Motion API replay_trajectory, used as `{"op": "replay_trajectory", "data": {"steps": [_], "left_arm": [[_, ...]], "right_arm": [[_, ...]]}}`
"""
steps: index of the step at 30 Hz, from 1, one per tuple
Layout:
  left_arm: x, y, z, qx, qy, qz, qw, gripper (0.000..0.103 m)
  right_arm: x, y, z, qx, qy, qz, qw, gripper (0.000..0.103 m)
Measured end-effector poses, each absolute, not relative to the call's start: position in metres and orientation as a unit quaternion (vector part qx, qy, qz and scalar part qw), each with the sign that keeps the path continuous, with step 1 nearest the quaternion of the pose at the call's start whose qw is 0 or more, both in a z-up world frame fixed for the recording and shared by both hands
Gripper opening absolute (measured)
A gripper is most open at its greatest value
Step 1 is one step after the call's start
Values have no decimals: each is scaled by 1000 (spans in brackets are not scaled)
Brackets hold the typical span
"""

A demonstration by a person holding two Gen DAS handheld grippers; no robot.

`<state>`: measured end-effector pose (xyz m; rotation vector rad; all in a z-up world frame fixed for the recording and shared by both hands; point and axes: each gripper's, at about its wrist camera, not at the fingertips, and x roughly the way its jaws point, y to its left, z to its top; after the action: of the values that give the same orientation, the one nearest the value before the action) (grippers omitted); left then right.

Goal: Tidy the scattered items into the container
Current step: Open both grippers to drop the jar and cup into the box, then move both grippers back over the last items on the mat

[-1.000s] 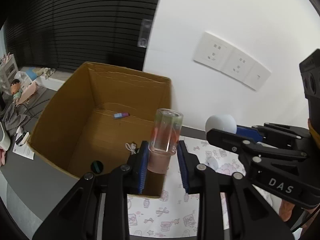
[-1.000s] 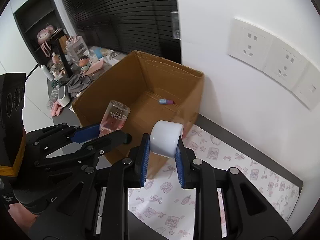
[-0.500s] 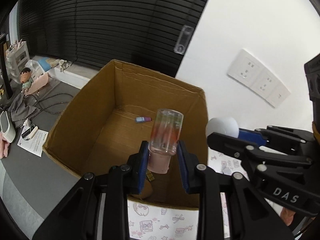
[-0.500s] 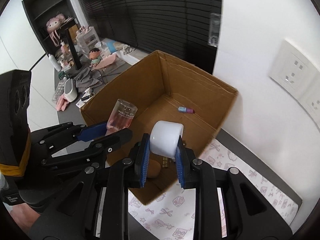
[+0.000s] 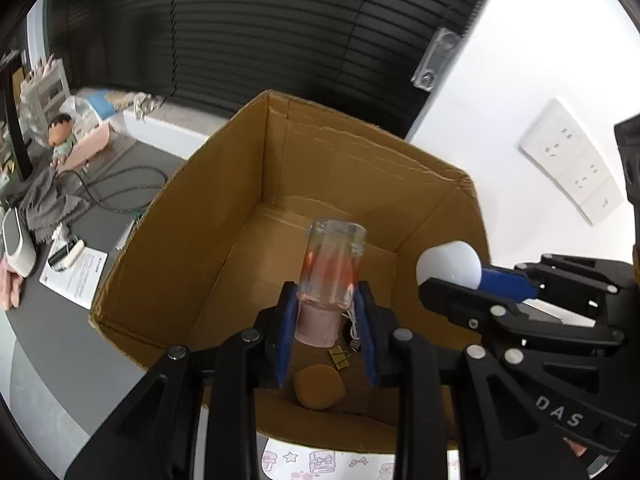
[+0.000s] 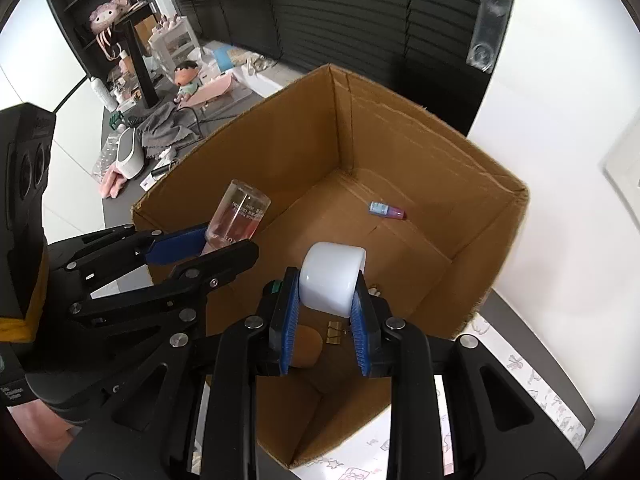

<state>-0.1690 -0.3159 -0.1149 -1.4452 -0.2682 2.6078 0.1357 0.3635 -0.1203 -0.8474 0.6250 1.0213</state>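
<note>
Left gripper (image 5: 326, 312): pinching the bottle (image 5: 334, 266) near its pink cap end, clear base pointing forward and up, above the box (image 5: 180, 240) interior.
Right gripper (image 6: 325, 312): pinching the white jar (image 6: 332, 278) by its sides, above the near part of the box.
Box: open cardboard, standing against the wall, near edge on the patterned mat (image 6: 532, 392).
Contents: small blue-pink tube (image 6: 386, 210) on the far floor; brown pad (image 5: 318, 390), gold clip (image 5: 340, 358) and a white cord (image 5: 353, 326) on the near floor.
Step (judged): both items are over the opening; release is next.
Risk 1: the bottle looks rigid and is held high; dropped from here it may bounce, crack, or strike the clip below.
Risk 2: the two grippers are near each other; opening both together could knock jar against bottle.
Risk 3: the jar is round and may roll on landing.
Advice: lower first, then release one at a time.
</note>
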Motion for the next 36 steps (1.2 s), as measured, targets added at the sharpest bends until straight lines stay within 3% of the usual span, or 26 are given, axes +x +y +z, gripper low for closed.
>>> {"op": "replay_trajectory", "data": {"steps": [19, 22, 23, 24, 26, 28, 30, 32, 36], "left_arm": [[-175, -327, -132, -498, -91, 861, 54, 29], [-174, -327, -130, -496, -92, 862, 56, 29], [-174, -327, -128, -494, -92, 863, 56, 29], [-173, -328, -126, -490, -92, 865, 56, 32], [-171, -328, -121, -479, -92, 871, 53, 48], [-170, -331, -116, -474, -87, 876, 31, 75], [-170, -335, -114, -472, -84, 877, 19, 87], [-169, -338, -112, -470, -91, 877, 29, 90], [-165, -333, -107, -462, -82, 882, 30, 102]], "right_arm": [[145, 366, -132, -418, 287, 455, 732, 26], [144, 364, -129, -415, 280, 453, 738, 39], [144, 363, -127, -414, 278, 451, 740, 54], [144, 361, -125, -413, 275, 450, 742, 64], [144, 358, -120, -407, 273, 450, 747, 66], [145, 355, -116, -401, 267, 448, 753, 70], [146, 350, -111, -398, 257, 442, 762, 89], [148, 347, -109, -398, 253, 437, 766, 103], [151, 337, -103, -393, 250, 440, 768, 103]]}}
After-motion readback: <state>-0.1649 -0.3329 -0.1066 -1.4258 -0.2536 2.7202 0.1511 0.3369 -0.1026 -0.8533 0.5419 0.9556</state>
